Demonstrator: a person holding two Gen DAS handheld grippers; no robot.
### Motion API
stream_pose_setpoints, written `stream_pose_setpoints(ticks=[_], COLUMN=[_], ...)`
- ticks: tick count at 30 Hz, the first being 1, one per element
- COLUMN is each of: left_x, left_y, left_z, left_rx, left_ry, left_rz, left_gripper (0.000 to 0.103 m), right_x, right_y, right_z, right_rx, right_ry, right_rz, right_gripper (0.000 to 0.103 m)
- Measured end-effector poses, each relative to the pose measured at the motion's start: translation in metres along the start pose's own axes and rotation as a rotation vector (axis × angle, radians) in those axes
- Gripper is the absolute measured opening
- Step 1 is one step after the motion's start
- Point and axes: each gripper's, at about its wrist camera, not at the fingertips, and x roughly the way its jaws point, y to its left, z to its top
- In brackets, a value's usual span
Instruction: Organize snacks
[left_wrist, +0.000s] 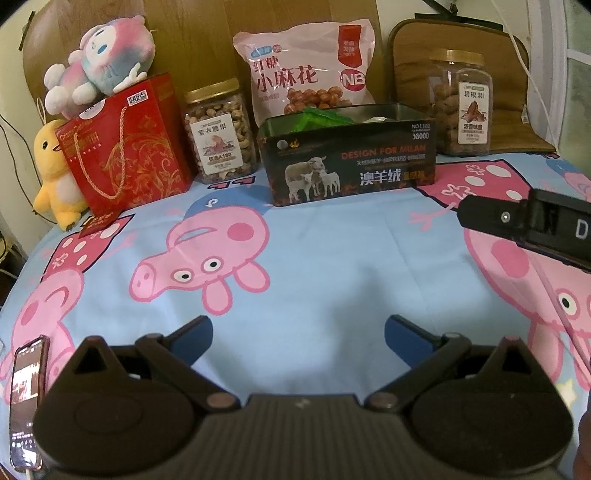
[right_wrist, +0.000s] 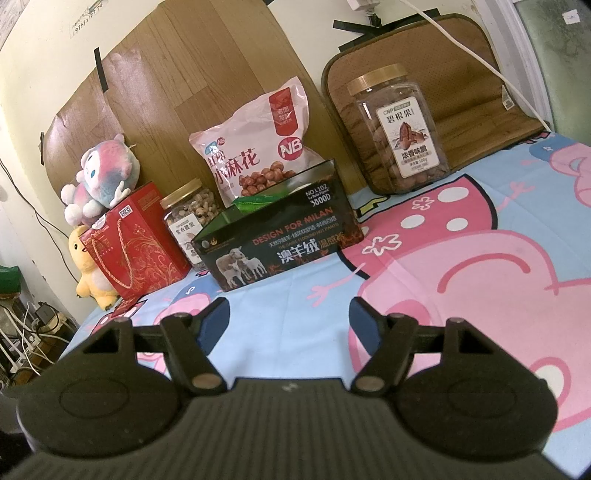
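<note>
A black open tin box (left_wrist: 351, 166) with sheep printed on it stands at the back middle of the table; green packets (left_wrist: 321, 118) show inside it. The box also shows in the right wrist view (right_wrist: 280, 243). Behind it lean a pink snack bag (left_wrist: 306, 70), a cashew jar (left_wrist: 219, 133) to the left and a pecan jar (left_wrist: 463, 103) to the right. My left gripper (left_wrist: 298, 338) is open and empty, low over the cloth in front of the box. My right gripper (right_wrist: 288, 325) is open and empty; part of it shows in the left wrist view (left_wrist: 524, 225).
A red gift box (left_wrist: 129, 147) stands at the back left with a pink plush toy (left_wrist: 99, 62) on it and a yellow chick plush (left_wrist: 55, 173) beside it. A phone (left_wrist: 26, 402) lies at the left table edge. A brown cushion (right_wrist: 443, 81) leans behind the pecan jar.
</note>
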Motion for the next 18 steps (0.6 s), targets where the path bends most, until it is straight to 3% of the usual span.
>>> stream_pose_setpoints(ticks=[18], left_x=[-0.009], left_y=[0.01], left_z=[0.01], left_rx=[-0.001], left_ry=[-0.055], left_rz=[0.077], left_gripper=[0.103], right_x=[0.0], right_y=[0.0], right_z=[0.001], right_rx=[0.0], right_ry=[0.001], right_rz=[0.0], right_gripper=[0.074])
